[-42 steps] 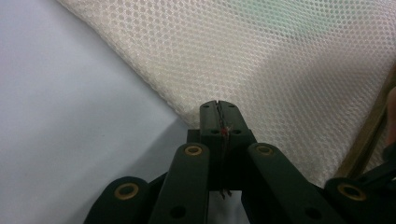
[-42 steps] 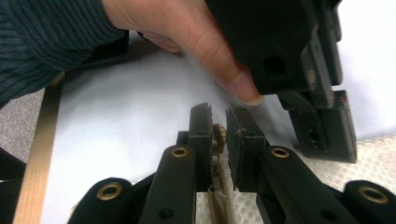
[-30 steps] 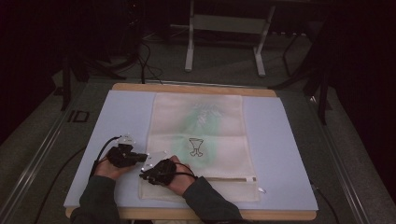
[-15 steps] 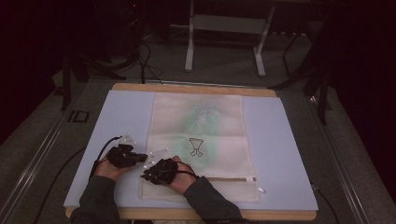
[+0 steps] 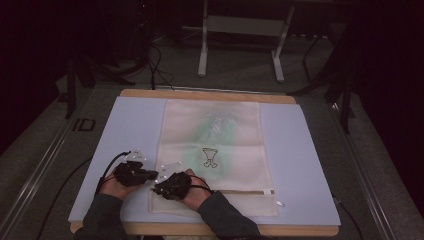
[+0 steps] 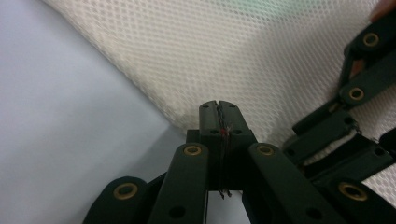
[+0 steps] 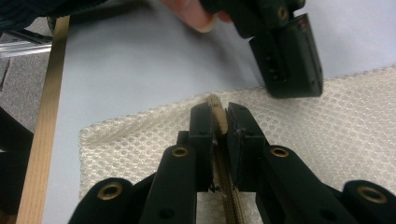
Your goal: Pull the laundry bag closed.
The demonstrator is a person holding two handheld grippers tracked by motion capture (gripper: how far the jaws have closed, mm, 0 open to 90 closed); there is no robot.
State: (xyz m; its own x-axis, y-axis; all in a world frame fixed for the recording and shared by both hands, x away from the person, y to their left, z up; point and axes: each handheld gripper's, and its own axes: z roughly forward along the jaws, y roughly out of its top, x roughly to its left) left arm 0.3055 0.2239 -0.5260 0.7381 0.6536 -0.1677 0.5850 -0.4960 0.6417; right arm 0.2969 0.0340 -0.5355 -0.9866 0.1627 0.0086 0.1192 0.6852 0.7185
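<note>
The right claw is clamped on the tan zipper pull at the near left corner of a cream mesh bag. The left claw sits just beside it, jaws pressed together at the bag's edge; whether it pinches the mesh cannot be told. The bag lies flat on the pale blue tabletop and bears a small dark emblem; no lettering is legible.

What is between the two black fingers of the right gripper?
A beige zipper pull of the cream mesh bag is pinched there by the right gripper, as the right gripper view shows.
</note>
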